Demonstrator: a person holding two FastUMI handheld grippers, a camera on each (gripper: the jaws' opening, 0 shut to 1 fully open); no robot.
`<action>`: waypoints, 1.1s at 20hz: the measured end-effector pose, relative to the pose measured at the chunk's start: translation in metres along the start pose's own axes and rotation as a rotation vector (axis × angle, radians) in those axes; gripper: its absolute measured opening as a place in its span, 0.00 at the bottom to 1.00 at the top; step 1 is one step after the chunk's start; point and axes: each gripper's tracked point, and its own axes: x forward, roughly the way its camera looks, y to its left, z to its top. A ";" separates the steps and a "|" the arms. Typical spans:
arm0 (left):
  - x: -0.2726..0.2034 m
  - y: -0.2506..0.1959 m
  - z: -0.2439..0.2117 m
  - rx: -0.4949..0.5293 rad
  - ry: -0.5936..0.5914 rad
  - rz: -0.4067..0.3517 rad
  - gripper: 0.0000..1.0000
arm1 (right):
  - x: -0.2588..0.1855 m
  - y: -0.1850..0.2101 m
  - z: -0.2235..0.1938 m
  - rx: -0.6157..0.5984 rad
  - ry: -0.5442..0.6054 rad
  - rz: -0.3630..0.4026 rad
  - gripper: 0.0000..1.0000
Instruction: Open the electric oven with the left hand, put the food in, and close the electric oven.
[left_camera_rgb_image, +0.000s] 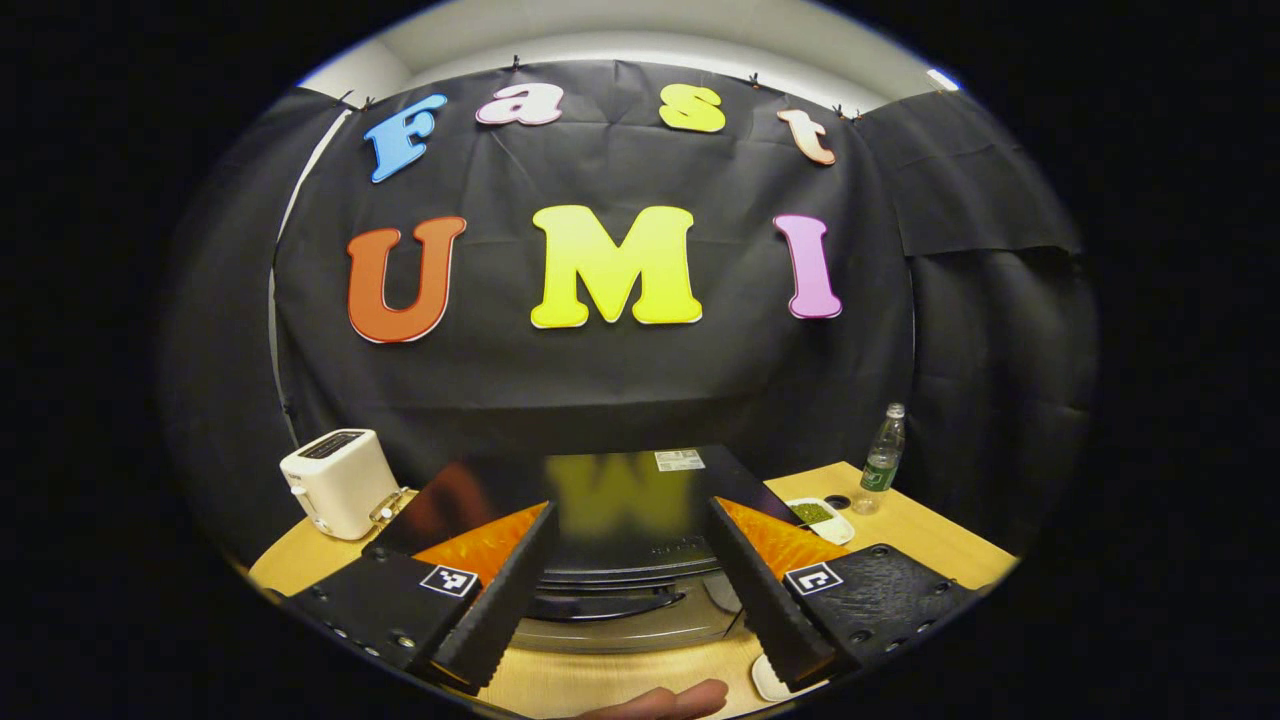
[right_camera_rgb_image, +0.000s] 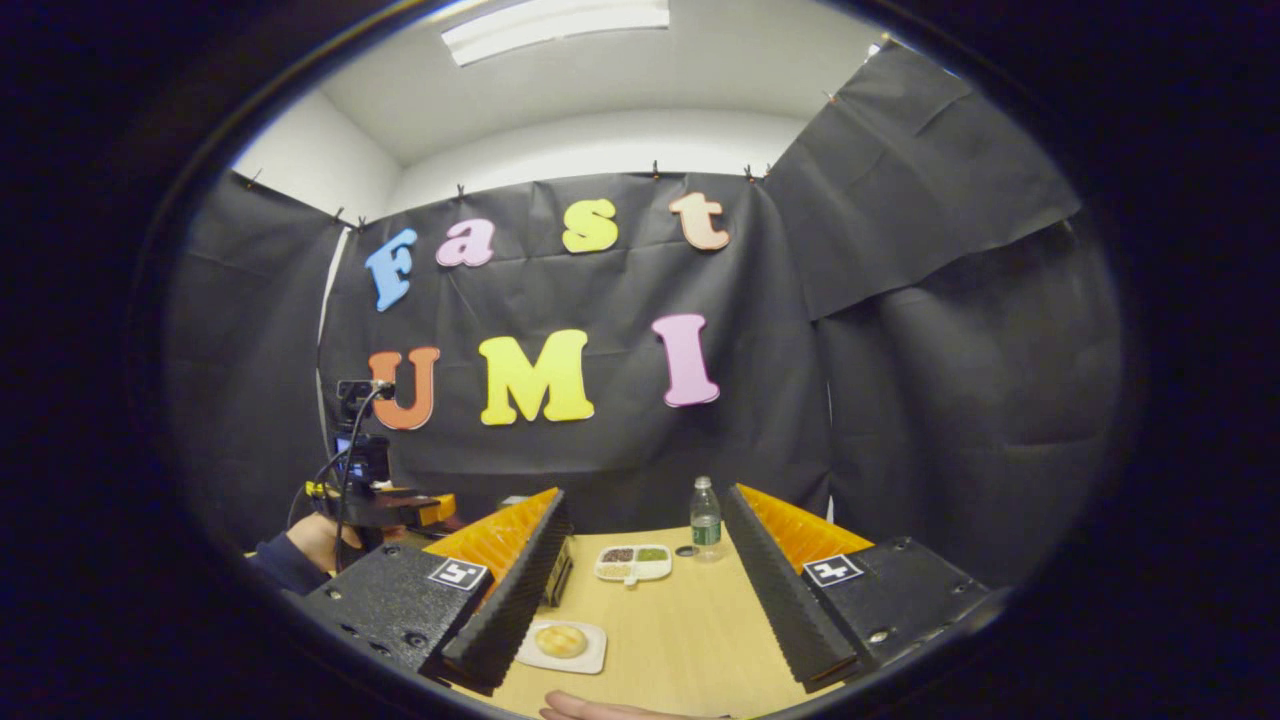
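Black cloth hangs all round the booth, and below it a pale wooden counter (right_camera_rgb_image: 690, 620) carries everything the job needs. From the left gripper view, the left claw (left_camera_rgb_image: 630, 570) stands wide, holding nothing, and the black oven (left_camera_rgb_image: 600, 520) sits straight ahead of it and close, its glossy top filling the gap between the fingers. The door handle (left_camera_rgb_image: 610, 605) runs crosswise as a dark curved bar on the oven's front, low between the fingertips, so its long axis lies across the claw's line of approach; I judge the left claw would need to drop a little and go forward to close over it. A white toaster (left_camera_rgb_image: 340, 482) stands off to the oven's left, a bottle (left_camera_rgb_image: 882, 458) and a small divided dish (left_camera_rgb_image: 822, 518) to its right. In the right gripper view the right claw (right_camera_rgb_image: 640, 600) is also spread wide and empty, and the food, a round bun on a white plate (right_camera_rgb_image: 562, 645), lies just beside its left fingertip, nearer this hand than the other. The oven door looks closed, so opening comes first.
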 end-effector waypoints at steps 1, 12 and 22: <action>0.006 -0.002 -0.007 -0.002 0.020 -0.004 0.96 | 0.001 -0.004 -0.007 0.004 0.014 -0.004 0.96; -0.003 0.027 -0.046 -0.053 0.156 0.043 0.98 | -0.004 -0.008 -0.028 0.012 0.067 -0.024 0.96; -0.041 0.024 -0.058 -0.045 0.123 0.057 0.98 | -0.029 0.006 -0.038 -0.002 0.119 -0.034 0.97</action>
